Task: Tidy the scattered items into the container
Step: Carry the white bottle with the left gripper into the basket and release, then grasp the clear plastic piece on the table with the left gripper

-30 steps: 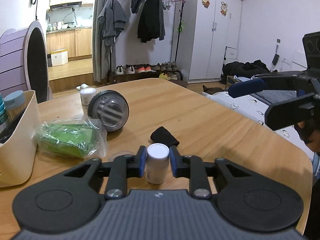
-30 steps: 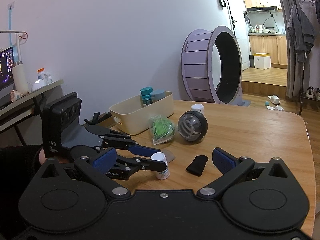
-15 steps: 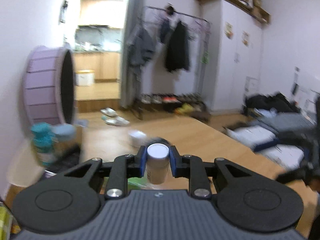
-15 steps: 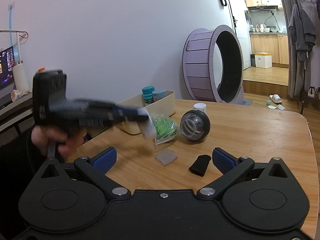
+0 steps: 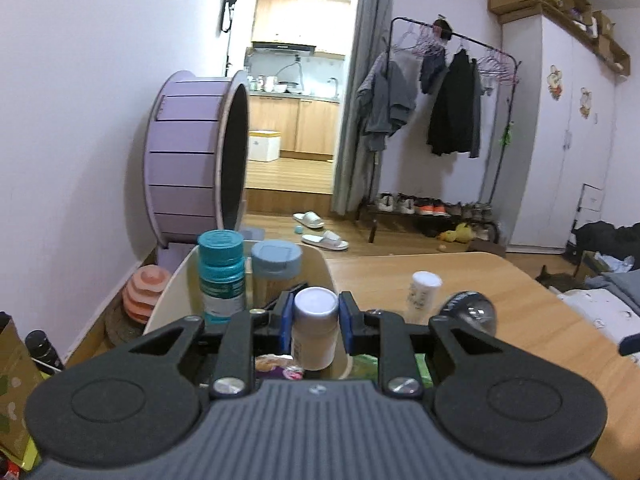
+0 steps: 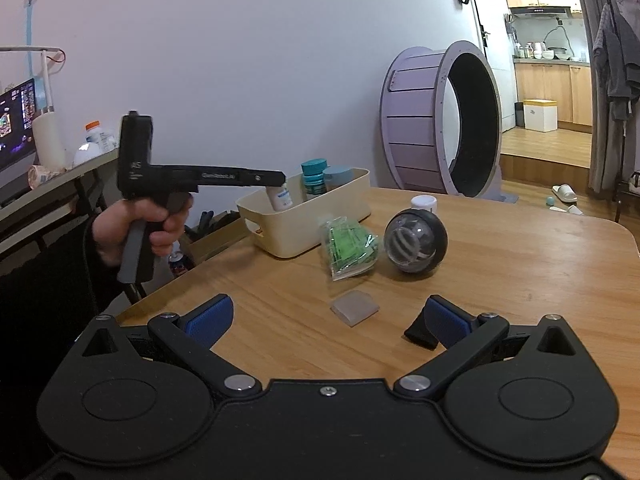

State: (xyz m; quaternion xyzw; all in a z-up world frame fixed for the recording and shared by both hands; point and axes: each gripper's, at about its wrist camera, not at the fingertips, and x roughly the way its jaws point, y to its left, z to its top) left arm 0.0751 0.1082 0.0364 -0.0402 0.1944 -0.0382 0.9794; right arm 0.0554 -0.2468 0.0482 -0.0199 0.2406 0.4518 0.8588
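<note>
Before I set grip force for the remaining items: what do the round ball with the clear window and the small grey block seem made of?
The round ball looks like hard glossy plastic: dark shell, clear dome with highlights. The small grey block looks translucent and matte with rounded edges, perhaps silicone or frosted plastic; I can't tell which.

We see white-capped bottle (image 5: 314,326) between blue pads (image 5: 285,322) | cream bin (image 6: 304,216) beyond, teal jar (image 5: 221,276) inside | green packet (image 6: 349,247) | black-banded clear ball (image 6: 415,240)
</note>
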